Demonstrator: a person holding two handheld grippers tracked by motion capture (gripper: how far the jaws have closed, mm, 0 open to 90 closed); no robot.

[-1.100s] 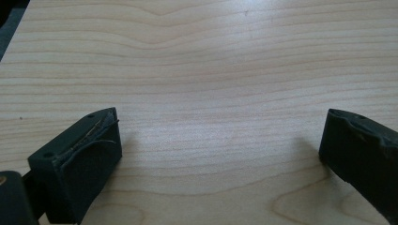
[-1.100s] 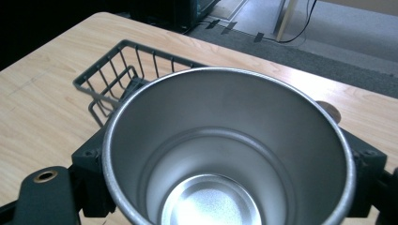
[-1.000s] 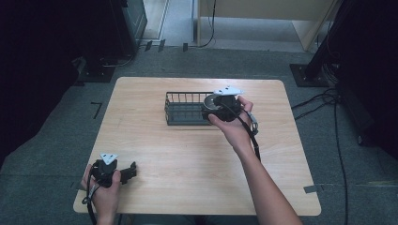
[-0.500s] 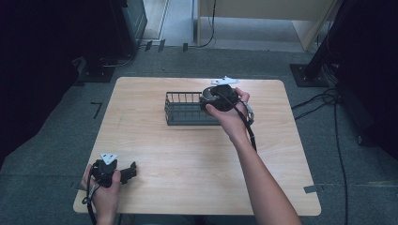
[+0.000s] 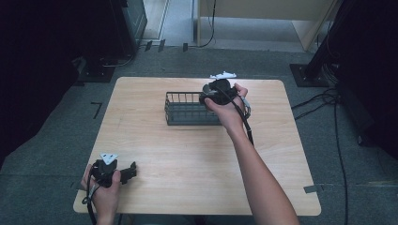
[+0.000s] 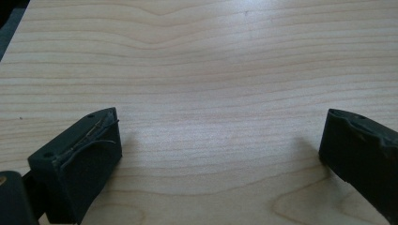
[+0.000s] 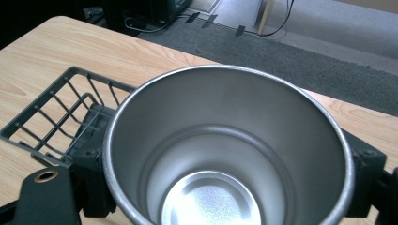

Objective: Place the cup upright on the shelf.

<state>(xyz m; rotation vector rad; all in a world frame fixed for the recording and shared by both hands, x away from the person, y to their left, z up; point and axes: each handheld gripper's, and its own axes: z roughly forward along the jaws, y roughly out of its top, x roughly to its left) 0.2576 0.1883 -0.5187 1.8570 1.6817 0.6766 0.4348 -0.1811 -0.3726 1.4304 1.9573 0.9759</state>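
Here, a shiny round stainless-steel cup [image 7: 227, 150] is clamped between the two black jaws of the right claw [image 7: 227, 187], one jaw pressed against each side of its wall. In the right gripper view the cup takes up the centre and lower part of the frame, its open mouth turned toward the camera so that the bare bottom can be seen. A dark wire basket with a rectangular rim [image 7: 56, 112] lies at the left of that frame, just beside the cup; whether the two touch cannot be told.

In the high view the right claw [image 5: 206, 96] is seen at the upper middle of the frame, held in the right hand [image 5: 230, 110] over the right end of the wire basket [image 5: 185, 110], which rests on the far half of the light wooden surface [image 5: 197, 159].

The left claw [image 5: 131, 169] is found at the lower left of the high view, low over the near edge of the surface. In the left gripper view its jaws stand wide apart, with bare wood grain [image 6: 211, 93] between them.
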